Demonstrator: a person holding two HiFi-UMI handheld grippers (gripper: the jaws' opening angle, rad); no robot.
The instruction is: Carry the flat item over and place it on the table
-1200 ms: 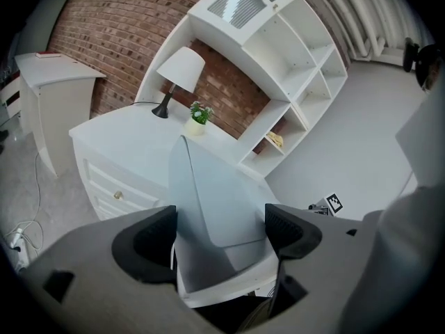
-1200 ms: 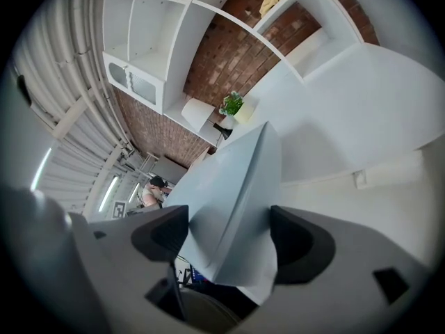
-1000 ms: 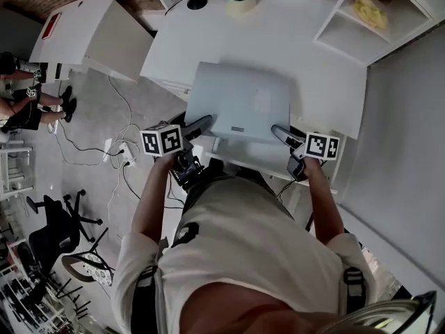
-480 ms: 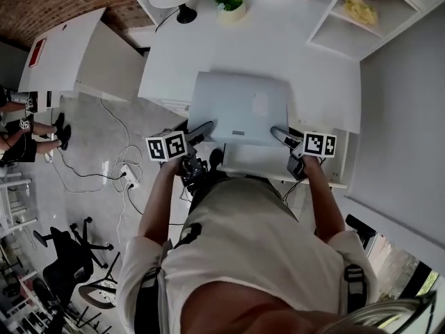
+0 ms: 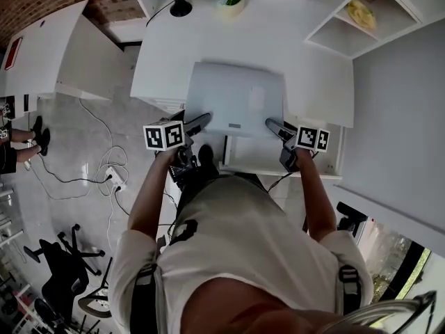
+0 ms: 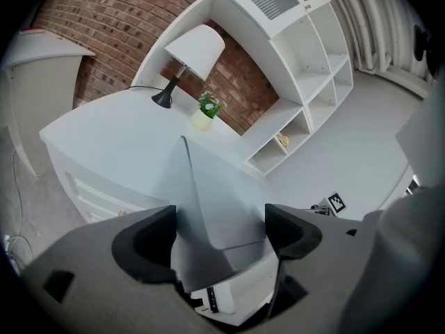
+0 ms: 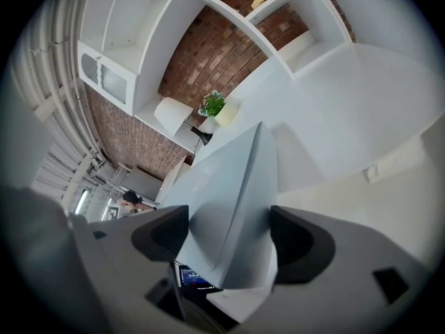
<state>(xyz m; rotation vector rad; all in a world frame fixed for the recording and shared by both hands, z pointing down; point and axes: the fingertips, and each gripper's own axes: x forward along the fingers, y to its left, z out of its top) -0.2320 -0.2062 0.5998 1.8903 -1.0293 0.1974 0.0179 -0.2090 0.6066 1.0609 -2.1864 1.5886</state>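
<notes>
White desk [image 5: 306, 54] dead ahead. Your closed laptop [image 5: 233, 99] hangs over its near edge, left gripper [image 5: 201, 122] and right gripper [image 5: 272, 125] each clamped wide on a near corner, so it rides level for set-down.

The closed laptop [image 5: 236, 97] is a thin silver-grey slab with rounded corners, lid shut, a pale logo patch on its top and a small dark notch in the middle of its near edge. In the head view it sits at centre frame, broad face up, over the near part of the white table [image 5: 313, 61], its near edge jutting past the table's front edge. The left hand-held gripper [image 5: 201, 121] and right hand-held gripper [image 5: 272, 125] hold its two near corners. Whether its far edge touches the table cannot be told.
</notes>
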